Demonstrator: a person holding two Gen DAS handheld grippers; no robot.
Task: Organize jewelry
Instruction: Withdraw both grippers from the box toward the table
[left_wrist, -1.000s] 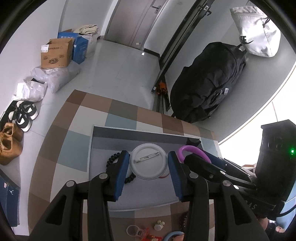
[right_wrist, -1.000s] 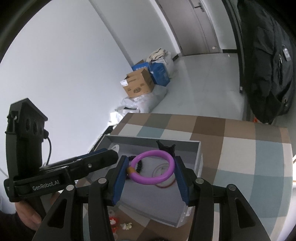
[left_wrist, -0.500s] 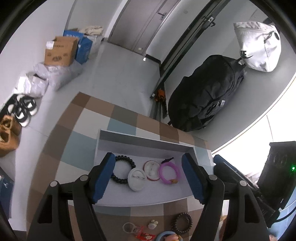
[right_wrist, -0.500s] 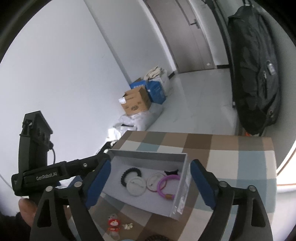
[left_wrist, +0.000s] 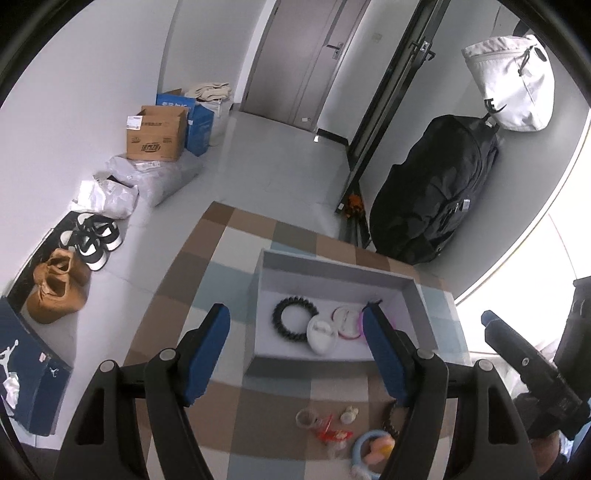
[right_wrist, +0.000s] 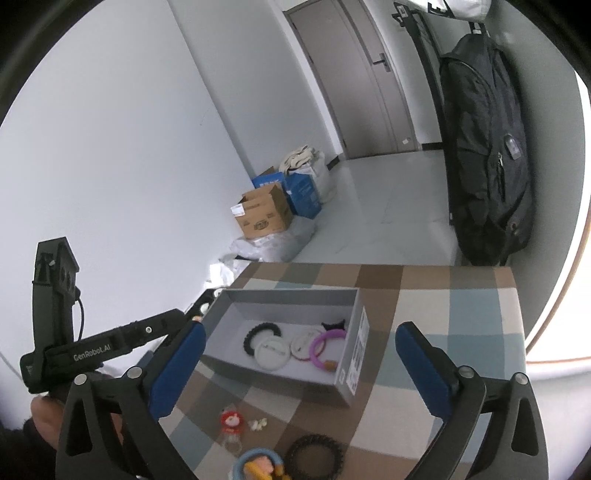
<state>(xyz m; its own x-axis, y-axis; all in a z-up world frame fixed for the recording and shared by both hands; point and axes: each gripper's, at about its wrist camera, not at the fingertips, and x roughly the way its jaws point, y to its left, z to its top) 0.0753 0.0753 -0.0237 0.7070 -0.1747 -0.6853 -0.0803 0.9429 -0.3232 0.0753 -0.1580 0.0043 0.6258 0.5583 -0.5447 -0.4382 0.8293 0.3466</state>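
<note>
A grey open box (left_wrist: 417, 306) (right_wrist: 351, 369) stands on the checked table. In it lie a black bead bracelet (left_wrist: 291, 318) (right_wrist: 255, 334), a white round badge (left_wrist: 320, 332) (right_wrist: 272, 352), a second white round piece (left_wrist: 345, 317) (right_wrist: 303, 345), a purple ring bracelet (right_wrist: 323, 345) and a small black clip (right_wrist: 333, 325). My left gripper (left_wrist: 297, 349) is open and empty above the box's near side. My right gripper (right_wrist: 299, 360) is open and empty, held above and in front of the box.
Loose pieces lie on the table in front of the box: a black spiral hair tie (right_wrist: 314, 456), a red charm (right_wrist: 231, 421) (left_wrist: 332, 434), a small white piece (right_wrist: 257, 424) (left_wrist: 349, 413), a blue ring with a pink and yellow figure (left_wrist: 371, 452) (right_wrist: 258, 465). A black backpack (left_wrist: 432, 192) hangs beyond the table.
Both grippers opened, leaving the white badge and the purple bracelet in the box, then pulled back and up from it.
</note>
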